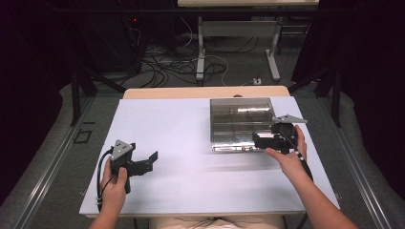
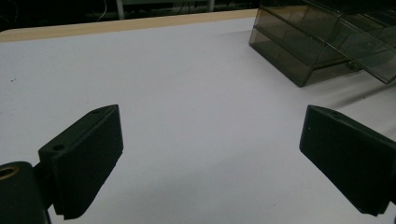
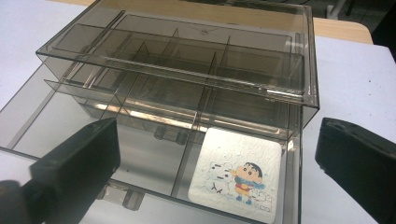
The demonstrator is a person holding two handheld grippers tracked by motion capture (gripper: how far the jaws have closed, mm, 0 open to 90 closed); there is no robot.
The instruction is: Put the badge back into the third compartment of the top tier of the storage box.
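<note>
A smoky clear drawer box stands on the right half of the white table top. In the right gripper view the box has its divided drawers slid out in steps, the lowest drawer farthest. A white card with a cartoon picture lies flat in that drawer's front right compartment. My right gripper is open, its jaws wide apart over the lowest drawer, holding nothing; from above, the right gripper sits at the box's front edge. My left gripper hovers open and empty over bare table on the left.
The box's corner lies ahead and to the right of the left gripper. A wooden table edge runs behind the white top. Beyond it are floor cables and another table's legs. Dark curtains flank both sides.
</note>
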